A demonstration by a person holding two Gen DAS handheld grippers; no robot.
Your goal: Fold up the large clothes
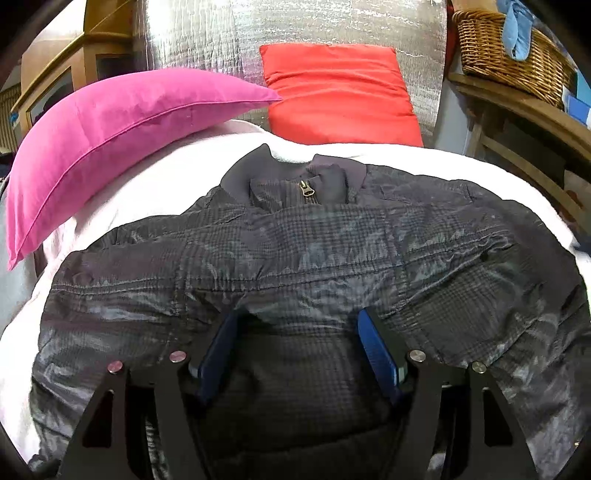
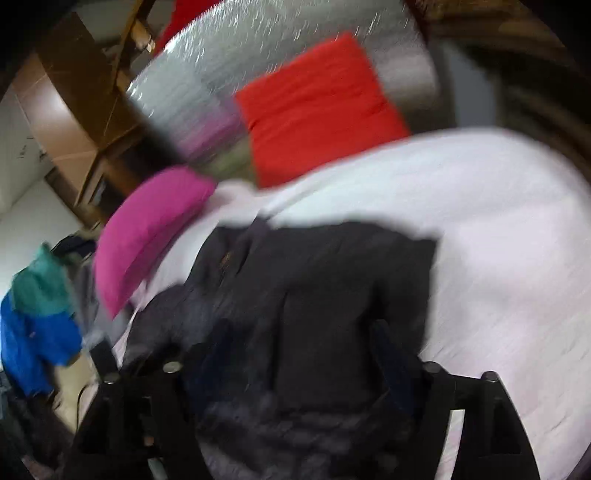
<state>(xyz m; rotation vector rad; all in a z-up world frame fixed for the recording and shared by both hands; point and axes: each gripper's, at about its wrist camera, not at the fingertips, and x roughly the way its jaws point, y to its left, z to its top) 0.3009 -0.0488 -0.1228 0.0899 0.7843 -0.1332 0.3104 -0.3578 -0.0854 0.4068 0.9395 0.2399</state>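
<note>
Item: dark quilted jacket (image 1: 314, 258) with a faint check pattern, lying spread on a bed covered by a white sheet (image 1: 122, 199), zipped to the collar (image 1: 295, 173), brass zip pull (image 1: 307, 190) at the throat, sleeves folded across the front. It lies directly ahead of and beneath the left gripper (image 1: 299, 328), collar at the far end. Left gripper: jaws moderately wide, blue pads (image 1: 376, 350) pressed down into the fabric on either side of a raised fold of the jacket front; the pads do not pinch it. Right gripper (image 2: 295, 354): view heavily blurred; its jaws stand apart over the near part of the same jacket (image 2: 314, 295), dark cloth bunched between and below them; whether the pads press on the cloth cannot be told. Ahead and left of the left gripper: pink pillow (image 1: 122, 133), resting on the sheet beyond the jacket's shoulder. Straight ahead, past the collar: red pillow (image 1: 340, 96), leaning against a silver foil-faced panel (image 1: 207, 40). Far right: wicker basket (image 1: 509, 51) on a wooden shelf, a blue cloth (image 1: 519, 33) hanging over its rim. Far left: wooden cabinet (image 1: 62, 77). Left of the right gripper, off the bed: blue and green garment (image 2: 37, 317).
</note>
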